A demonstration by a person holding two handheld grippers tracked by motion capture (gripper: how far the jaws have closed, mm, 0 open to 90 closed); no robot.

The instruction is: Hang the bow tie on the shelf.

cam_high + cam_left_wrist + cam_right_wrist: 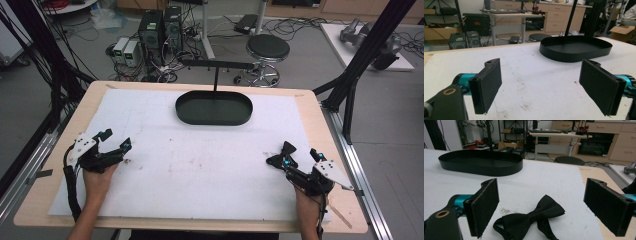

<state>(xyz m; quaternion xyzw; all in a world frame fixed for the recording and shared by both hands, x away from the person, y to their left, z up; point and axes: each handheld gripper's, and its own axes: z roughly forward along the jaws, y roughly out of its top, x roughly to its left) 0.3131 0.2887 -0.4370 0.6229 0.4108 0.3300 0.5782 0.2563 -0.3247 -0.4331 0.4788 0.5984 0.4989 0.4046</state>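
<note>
A black bow tie (531, 217) lies flat on the white sheet, seen at the right front of the table (281, 154) in the high view. My right gripper (541, 206) stands open just behind it, its jaws wide to either side and apart from the cloth; from above this gripper (300, 159) is at the right. At the left front my left gripper (116, 140) is open over bare sheet, with nothing between its jaws (544, 87). A black oval tray (235, 120) with a thin upright post sits at the far middle, empty.
A stained white sheet (200, 160) covers the wooden table (310, 107). The post carries a black crossbar (217, 64) above the tray. A stool (267, 49) and computer towers (160, 30) stand on the floor beyond the far edge. Black frame struts (360, 60) rise at the right.
</note>
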